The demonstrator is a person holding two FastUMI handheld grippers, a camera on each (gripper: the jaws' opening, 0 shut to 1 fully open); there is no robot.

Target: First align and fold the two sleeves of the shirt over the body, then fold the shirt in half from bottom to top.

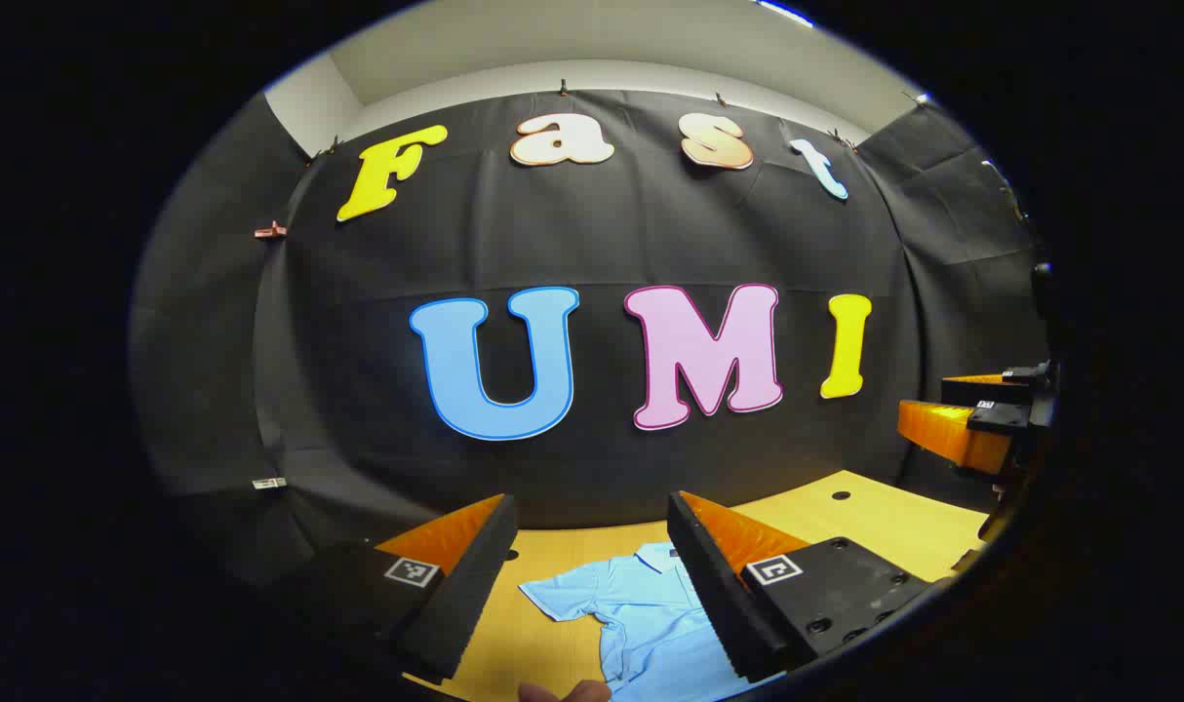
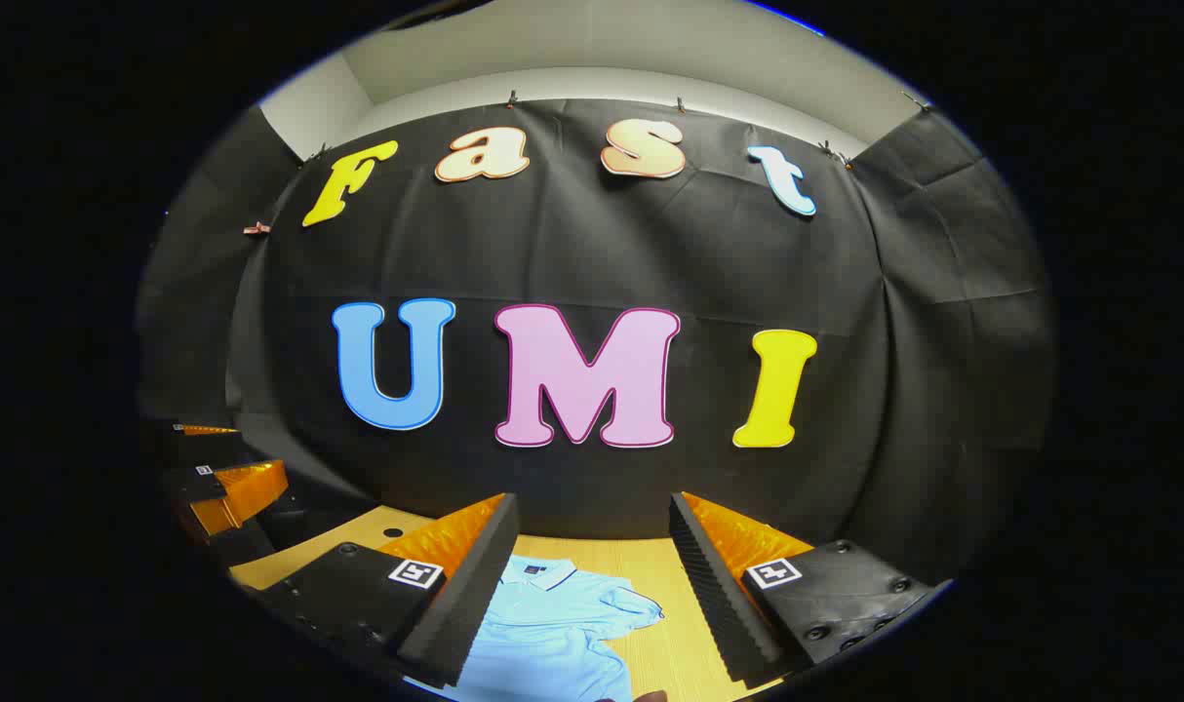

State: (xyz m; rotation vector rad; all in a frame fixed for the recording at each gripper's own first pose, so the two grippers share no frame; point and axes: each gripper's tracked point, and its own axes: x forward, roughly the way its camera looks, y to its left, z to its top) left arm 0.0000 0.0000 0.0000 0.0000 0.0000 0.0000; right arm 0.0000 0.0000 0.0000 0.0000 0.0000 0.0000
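- Left gripper view: the left claw (image 1: 592,585) is held high above the desk (image 1: 875,517), fingers spread wide with nothing between them.
- Below it the shirt (image 1: 641,614) lies flat on the desk, collar toward the wall, one short sleeve (image 1: 558,595) spread out to the side.
- Right gripper view: the right claw (image 2: 592,585) is also wide apart and empty, well above the shirt (image 2: 543,634); the other sleeve (image 2: 631,604) lies out toward the side as well.
- Each claw shows at the edge of the other's view, raised level beside it: the right claw (image 1: 972,429), the left claw (image 2: 231,487).
- Progress, as I judge it: nothing is done. Both sleeves look unfolded and the body is at full length, though its lower part is cut off from sight. Left to do: both sleeve folds, then the bottom-to-top fold.
- Containers: none to report.
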